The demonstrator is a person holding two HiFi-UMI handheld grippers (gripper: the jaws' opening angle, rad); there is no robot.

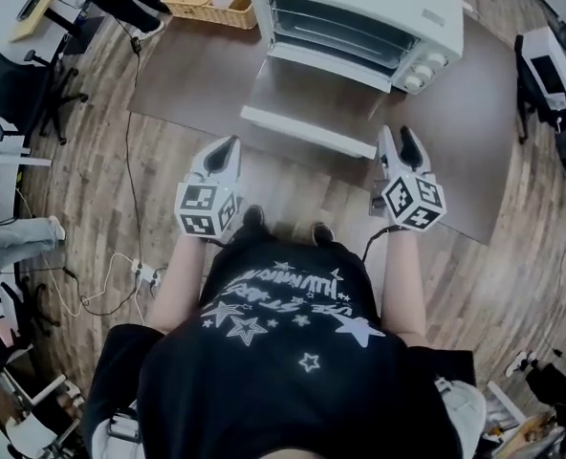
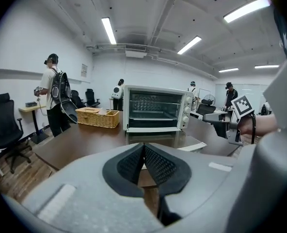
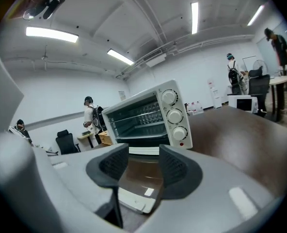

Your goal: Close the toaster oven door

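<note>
Toaster oven door (image 1: pixel 312 101) open flat, right gripper (image 1: pixel 396 138) jaws apart

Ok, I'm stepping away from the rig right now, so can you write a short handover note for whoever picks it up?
Left gripper: shut, empty, held just short of the door's left front corner.
Right gripper: open, empty, at the door's right front corner; I cannot tell whether it touches.
Toaster oven: on the brown table, its door folded down flat, front edge toward the person.
Done: nothing yet; the door is fully open.
Left: probably get under the front edge, swing the door up and press it shut.
</note>
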